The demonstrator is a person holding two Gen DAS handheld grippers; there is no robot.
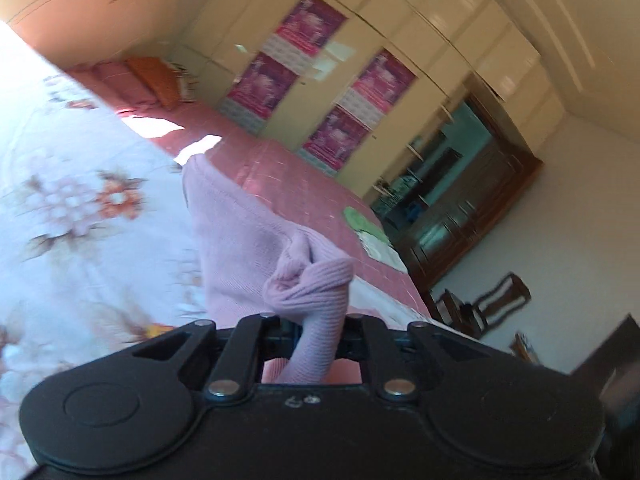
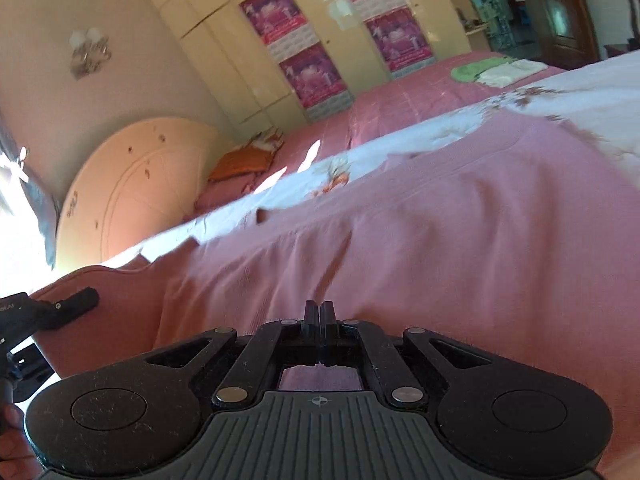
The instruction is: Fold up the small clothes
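A pink knit garment (image 1: 240,232) lies on the floral bedspread (image 1: 72,200). My left gripper (image 1: 316,320) is shut on its ribbed cuff (image 1: 316,284), which bunches up between the jaws and hangs through them. In the right wrist view the same pink garment (image 2: 420,216) spreads wide across the bed in front of me. My right gripper (image 2: 320,312) has its jaws pressed together at the garment's near edge; whether cloth is pinched between them is hidden. The left gripper (image 2: 68,304) shows at the far left, on the garment's edge.
A pink quilted bedcover (image 1: 288,176) lies beyond the floral spread. Folded green and white cloths (image 2: 496,70) sit on its far side. An orange cushion (image 2: 240,164) lies by the rounded headboard (image 2: 132,184). Wardrobes with posters (image 2: 312,76), a dark cabinet (image 1: 460,208) and chairs (image 1: 492,300) stand behind.
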